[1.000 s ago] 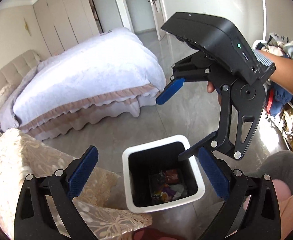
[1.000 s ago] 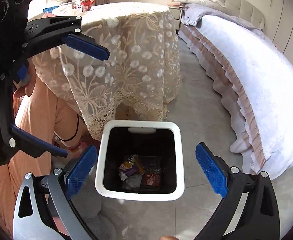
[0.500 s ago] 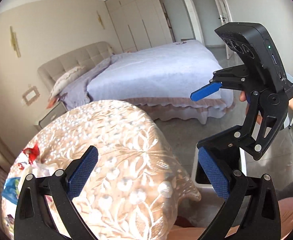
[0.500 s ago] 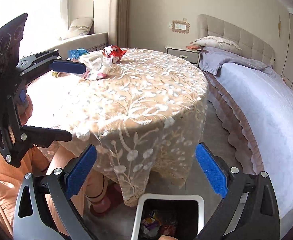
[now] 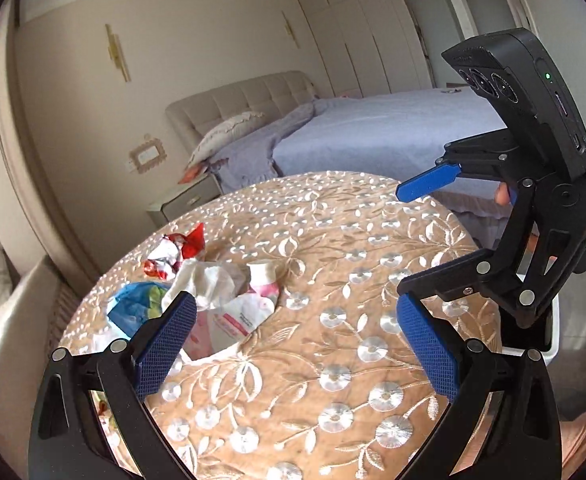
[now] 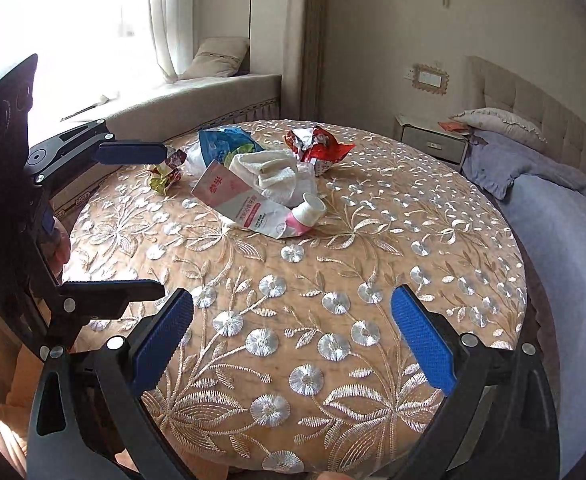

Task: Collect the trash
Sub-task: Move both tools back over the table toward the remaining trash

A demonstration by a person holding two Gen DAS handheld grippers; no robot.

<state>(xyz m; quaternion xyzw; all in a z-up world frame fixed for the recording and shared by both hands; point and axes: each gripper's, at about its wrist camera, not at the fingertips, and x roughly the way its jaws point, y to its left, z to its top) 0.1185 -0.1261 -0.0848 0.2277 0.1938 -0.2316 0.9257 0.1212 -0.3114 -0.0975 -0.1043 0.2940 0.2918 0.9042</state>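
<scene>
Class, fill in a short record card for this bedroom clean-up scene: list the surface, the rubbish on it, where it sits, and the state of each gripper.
surface: round table with embroidered cloth
rubbish: red wrapper, blue bag, white tissue, pink-and-white pouch, small green wrapper
rubbish position: bunched together on the far side of the table, near the window seat
left gripper: open, empty, above the table
right gripper: open, empty, above the near edge
background: bed, nightstand
</scene>
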